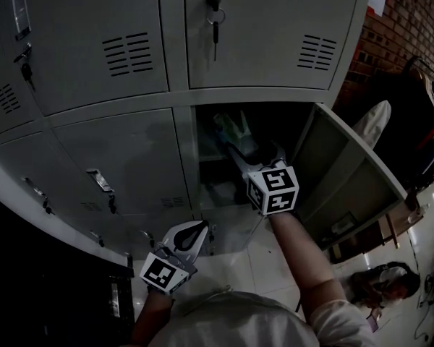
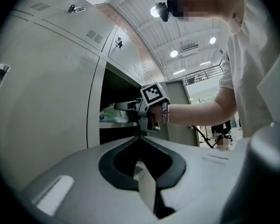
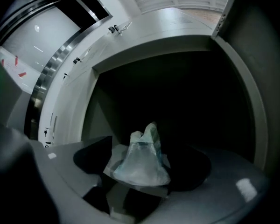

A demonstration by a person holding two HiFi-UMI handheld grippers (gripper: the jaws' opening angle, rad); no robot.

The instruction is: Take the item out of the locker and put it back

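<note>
A clear plastic packet with bluish contents lies in the dark open locker compartment. My right gripper reaches into it, and its jaws stand apart on either side of the packet without pressing on it. In the left gripper view the packet rests on the locker shelf just ahead of the right gripper. Outside and lower, in front of the closed lockers, my left gripper has its tips together and holds nothing. The same shut tips show in its own view, left gripper.
The compartment's door swings open to the right. Closed grey locker doors fill the left and top; a key hangs in the one above. A brick wall and hanging bags stand at the right, above tiled floor.
</note>
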